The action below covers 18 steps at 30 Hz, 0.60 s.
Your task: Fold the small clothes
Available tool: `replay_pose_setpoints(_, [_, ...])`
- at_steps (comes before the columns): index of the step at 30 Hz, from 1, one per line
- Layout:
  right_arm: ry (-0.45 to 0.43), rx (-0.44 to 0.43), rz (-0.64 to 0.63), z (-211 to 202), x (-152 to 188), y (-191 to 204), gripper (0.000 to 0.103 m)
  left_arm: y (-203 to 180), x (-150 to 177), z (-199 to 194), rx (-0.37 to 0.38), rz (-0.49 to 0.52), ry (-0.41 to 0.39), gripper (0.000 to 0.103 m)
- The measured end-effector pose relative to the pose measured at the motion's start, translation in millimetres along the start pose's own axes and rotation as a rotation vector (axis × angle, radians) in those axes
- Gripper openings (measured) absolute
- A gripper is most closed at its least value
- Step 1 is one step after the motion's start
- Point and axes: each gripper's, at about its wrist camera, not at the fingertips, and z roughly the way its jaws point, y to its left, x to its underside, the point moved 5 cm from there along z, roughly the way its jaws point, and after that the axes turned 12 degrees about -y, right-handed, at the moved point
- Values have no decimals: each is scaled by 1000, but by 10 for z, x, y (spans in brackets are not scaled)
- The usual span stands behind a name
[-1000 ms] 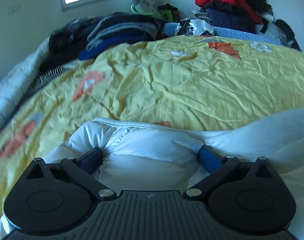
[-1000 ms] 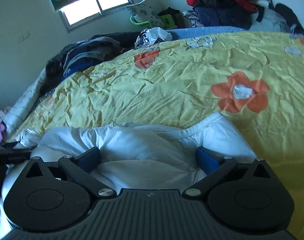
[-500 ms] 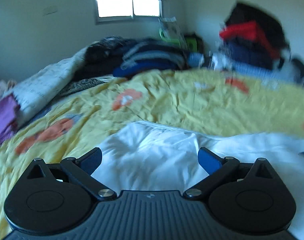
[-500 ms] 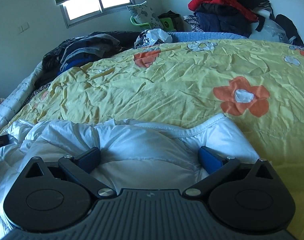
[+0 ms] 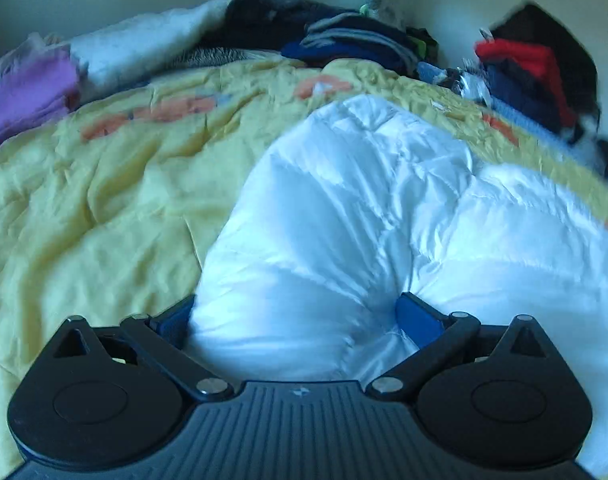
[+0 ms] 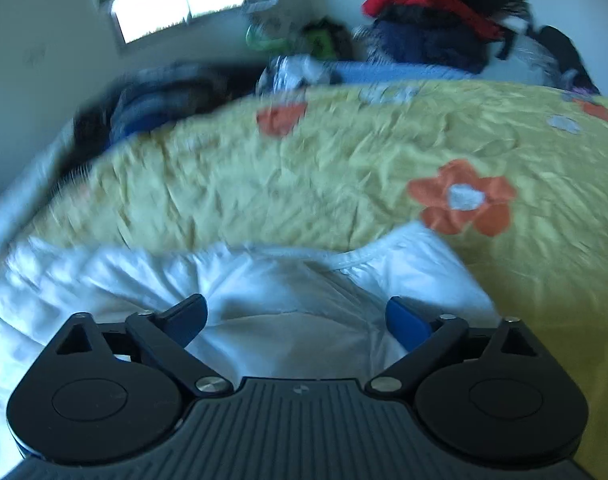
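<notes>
Both wrist views look low across the yellow bedspread (image 5: 104, 208) toward the far wall.

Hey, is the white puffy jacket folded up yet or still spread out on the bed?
Not neatly folded: the white jacket lies bunched and puffed on the yellow quilt, its fabric between the wide-apart jaws of both grippers.

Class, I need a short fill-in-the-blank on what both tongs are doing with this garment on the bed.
1. The puffy garment is ____ in colour.
2. It lies on a ____ quilt with orange flowers.
3. The left tongs and right tongs both have their blue pads ____ apart.

Missing words: white; yellow; wide
</notes>
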Motion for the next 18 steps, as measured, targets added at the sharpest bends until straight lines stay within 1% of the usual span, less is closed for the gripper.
replay_pose_setpoints(2, [-50,-88,57,-289,-31,52,103,-48,11,15,-5,37,-1,103])
replay_pose_setpoints(3, [-61,-115,61,-416,-14,86,103,-64,23,15,-8,48,-7,103])
replay_pose_setpoints(4, [-63,-127,52,-502,19,119,103,-69,33,16,-9,55,-12,103])
replay_pose_setpoints(6, [-33,-136,-5,-597,163,185,103,-71,32,-9,-15,55,-19,103])
replay_pose_setpoints(8, [-7,-124,-84,-603,328,200,102,-85,0,-78,-47,71,-39,103])
replay_pose_setpoints(9, [2,-115,-126,-582,426,185,102,-109,-34,-128,-76,102,-66,103])
replay_pose_setpoints(10, [-3,-120,-127,-570,486,157,101,-131,-75,-193,-107,139,-105,103])
replay_pose_setpoints(11, [-9,-133,-100,-565,509,108,101,-167,-107,-292,-126,173,-155,103])
replay_pose_setpoints(13, [-6,-142,-57,-543,515,51,101,-224,-180,-495,-138,210,-251,103])
replay_pose_setpoints(15, [-1,-137,-62,-545,513,70,101,-279,-254,-683,-119,212,-331,103])
replay_pose_setpoints(16, [0,-130,-68,-555,505,85,100,-316,-286,-743,-87,208,-356,103])
replay_pose_setpoints(17, [0,-114,-67,-582,486,101,101,-363,-301,-771,-49,212,-363,103])
replay_pose_setpoints(18, [-4,-91,-60,-635,465,120,101,-416,-291,-751,-14,226,-345,103])
